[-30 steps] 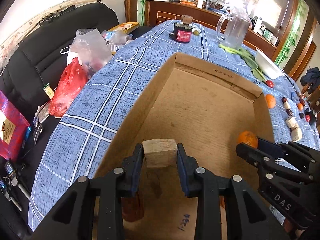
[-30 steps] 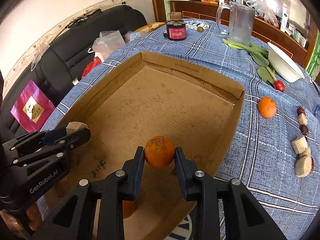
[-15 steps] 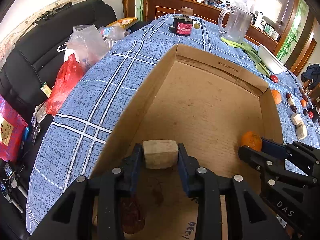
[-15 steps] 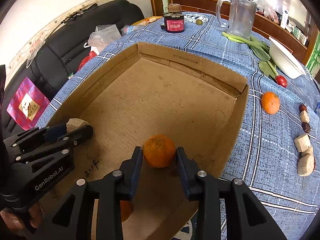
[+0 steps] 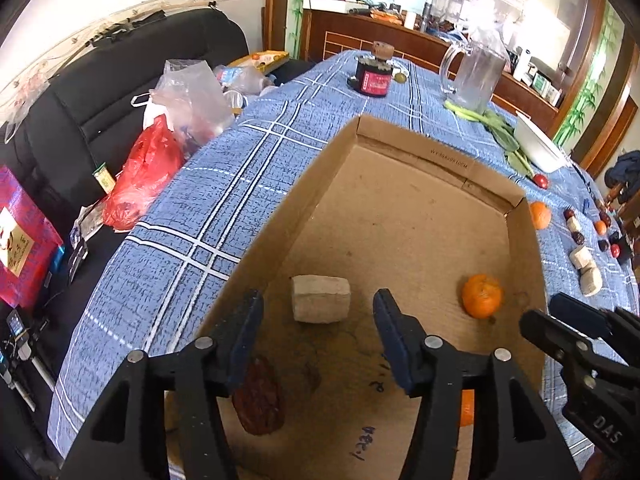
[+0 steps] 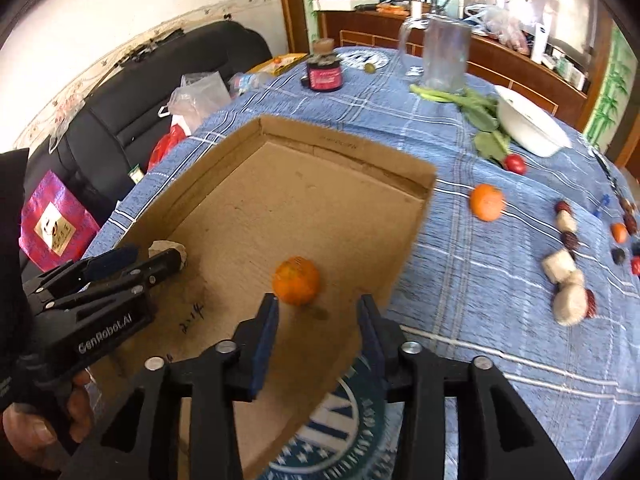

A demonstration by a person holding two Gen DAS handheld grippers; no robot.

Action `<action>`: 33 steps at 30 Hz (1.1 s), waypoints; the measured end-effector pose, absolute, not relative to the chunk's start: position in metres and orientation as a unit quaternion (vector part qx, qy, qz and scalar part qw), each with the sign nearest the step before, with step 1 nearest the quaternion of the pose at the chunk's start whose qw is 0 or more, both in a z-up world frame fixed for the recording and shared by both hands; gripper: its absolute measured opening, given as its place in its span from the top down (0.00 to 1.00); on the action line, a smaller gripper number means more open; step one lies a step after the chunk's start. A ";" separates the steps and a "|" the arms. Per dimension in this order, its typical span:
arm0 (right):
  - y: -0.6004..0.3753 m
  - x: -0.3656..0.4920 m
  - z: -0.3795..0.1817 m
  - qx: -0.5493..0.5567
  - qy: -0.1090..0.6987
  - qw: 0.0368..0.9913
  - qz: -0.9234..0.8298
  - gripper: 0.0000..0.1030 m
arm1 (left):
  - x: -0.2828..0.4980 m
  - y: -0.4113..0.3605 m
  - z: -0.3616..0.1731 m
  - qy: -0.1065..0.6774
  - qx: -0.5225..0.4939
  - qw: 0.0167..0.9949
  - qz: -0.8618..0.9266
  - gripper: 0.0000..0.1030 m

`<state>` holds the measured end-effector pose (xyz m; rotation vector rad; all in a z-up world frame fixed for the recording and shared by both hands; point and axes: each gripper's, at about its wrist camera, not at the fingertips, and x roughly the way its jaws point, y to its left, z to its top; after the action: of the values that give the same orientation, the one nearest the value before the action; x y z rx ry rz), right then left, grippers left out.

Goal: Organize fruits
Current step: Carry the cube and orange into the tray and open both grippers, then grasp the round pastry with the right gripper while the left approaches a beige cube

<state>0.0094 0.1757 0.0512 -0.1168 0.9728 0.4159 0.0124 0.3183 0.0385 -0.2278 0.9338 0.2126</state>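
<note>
A shallow cardboard box lies on the blue plaid table. A pale beige chunk rests on the box floor just ahead of my open left gripper. An orange lies on the box floor just ahead of my open right gripper. The right gripper also shows in the left wrist view and the left gripper in the right wrist view. A dark red fruit lies under the left gripper.
Right of the box on the cloth lie another orange, a red fruit, several dates and pale chunks. A white bowl, greens, a glass jug and a dark jar stand farther back. A black sofa with bags is at left.
Both grippers have opened and drawn back. The beige chunk and the orange, held before, now rest on the box floor.
</note>
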 end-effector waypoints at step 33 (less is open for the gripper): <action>-0.087 -0.017 0.046 0.062 0.453 0.885 0.085 0.41 | 0.003 0.102 0.062 0.451 -0.016 0.892 0.024 0.26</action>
<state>-0.0173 -0.0866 0.0457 0.1294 0.9416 0.1775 0.0032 0.1017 0.0624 -0.0338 0.9354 0.0503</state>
